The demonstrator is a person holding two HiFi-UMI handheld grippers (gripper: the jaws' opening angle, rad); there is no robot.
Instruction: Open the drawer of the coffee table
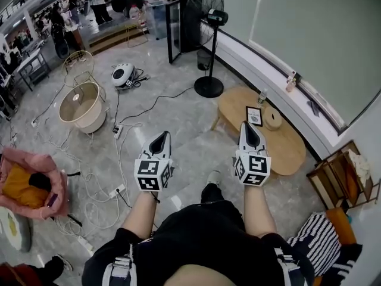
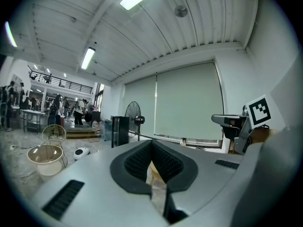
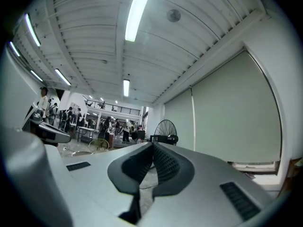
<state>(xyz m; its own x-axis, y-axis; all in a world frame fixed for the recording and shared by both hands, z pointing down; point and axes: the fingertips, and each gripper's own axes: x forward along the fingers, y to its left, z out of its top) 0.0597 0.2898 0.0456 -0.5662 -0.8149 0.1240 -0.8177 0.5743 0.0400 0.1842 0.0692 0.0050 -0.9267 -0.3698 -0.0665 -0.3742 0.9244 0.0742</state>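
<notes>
Coffee table (image 1: 289, 148) stands right, low, beyond our right gripper (image 1: 247, 127). Its drawer not visible to us, nothing touched. Both tools clenched empty, left gripper (image 1: 161, 138) above floor (image 1: 178, 109). We judge task unstarted: approach, grasp, pull all remain.

The person holds the left forearm (image 1: 138, 212) and the right forearm (image 1: 257, 210) out ahead of the torso, roughly parallel, both bare. The left gripper (image 1: 161, 137) and the right gripper (image 1: 247, 127) point forward and about level, side by side and well apart, the right one reaching a little further. Each gripper's ribbed jaws are pressed together with nothing between them. The left marker cube (image 1: 153, 174) and the right marker cube (image 1: 252, 168) sit at the wrist ends.
</notes>
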